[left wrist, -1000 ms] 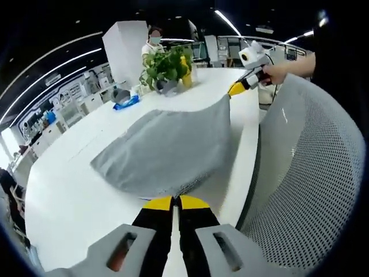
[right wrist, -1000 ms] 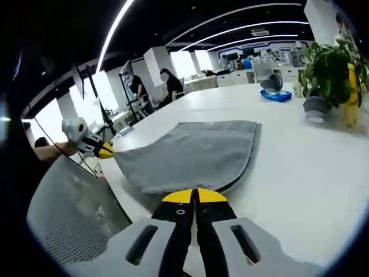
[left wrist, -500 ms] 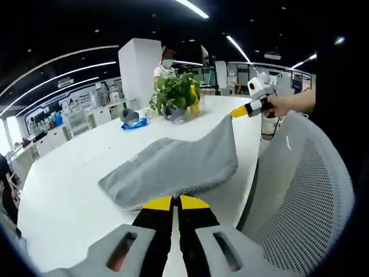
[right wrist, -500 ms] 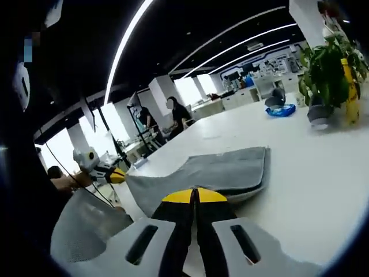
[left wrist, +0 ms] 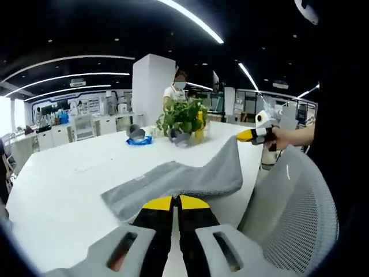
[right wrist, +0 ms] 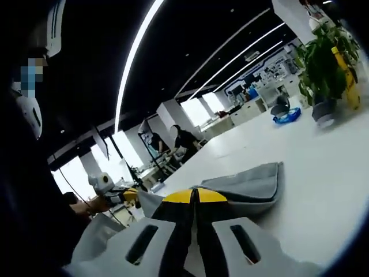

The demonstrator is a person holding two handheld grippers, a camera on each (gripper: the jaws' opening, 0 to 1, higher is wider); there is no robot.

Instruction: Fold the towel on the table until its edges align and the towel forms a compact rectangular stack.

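A grey towel [left wrist: 184, 178] lies doubled over on the white table [left wrist: 63, 184], its near edge lifted and stretched between my two grippers. My left gripper [left wrist: 175, 202] is shut on one near corner, its yellow tips pressed together on the cloth. In the left gripper view, the right gripper [left wrist: 252, 135] holds the other corner off the table's edge. From the right gripper view, my right gripper [right wrist: 196, 195] is shut on the towel [right wrist: 253, 183]. There, the left gripper [right wrist: 130, 195] grips the far corner at the left.
A potted plant [left wrist: 184, 117] with a yellow bottle stands at the table's far side, beside a blue cloth [left wrist: 140, 140] and a grey object. A white mesh chair back [left wrist: 294, 219] is close beside the table edge. People stand in the office behind.
Both views have tipped upward and dropped closer to table level. The towel stays gripped at both near corners, and its held edge looks pulled tauter toward the table's edge.
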